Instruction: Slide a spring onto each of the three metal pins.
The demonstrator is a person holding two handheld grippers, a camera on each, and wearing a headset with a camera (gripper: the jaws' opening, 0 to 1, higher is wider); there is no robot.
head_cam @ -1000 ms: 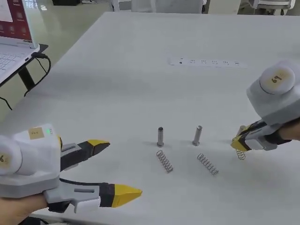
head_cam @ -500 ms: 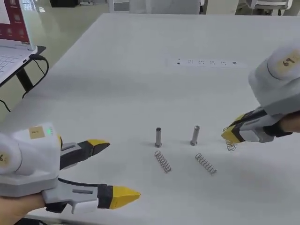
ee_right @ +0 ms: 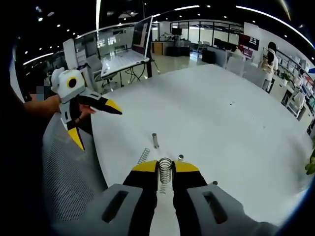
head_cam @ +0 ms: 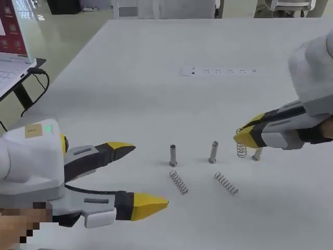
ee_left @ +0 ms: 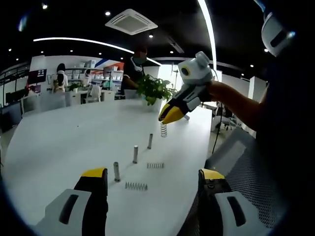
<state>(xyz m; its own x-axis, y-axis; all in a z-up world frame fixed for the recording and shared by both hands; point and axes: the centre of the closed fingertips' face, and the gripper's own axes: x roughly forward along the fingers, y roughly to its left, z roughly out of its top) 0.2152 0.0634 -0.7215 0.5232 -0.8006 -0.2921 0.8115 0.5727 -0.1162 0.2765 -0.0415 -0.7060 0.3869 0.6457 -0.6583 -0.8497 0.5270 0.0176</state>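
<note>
Right claw [head_cam: 240,137], clenched on a spring [head_cam: 241,150], has raised it clear of the table [head_cam: 156,94] to hang upright just beside the right-hand pin [head_cam: 256,154], so threading looks next; left claw [head_cam: 143,176] spread wide, idle; two loose springs [head_cam: 178,182] lie flat near the other pins [head_cam: 173,155].

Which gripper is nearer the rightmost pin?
Right. The right gripper, shut on a spring, hangs just beside the rightmost pin; the left gripper sits open, past the leftmost pin.
</note>
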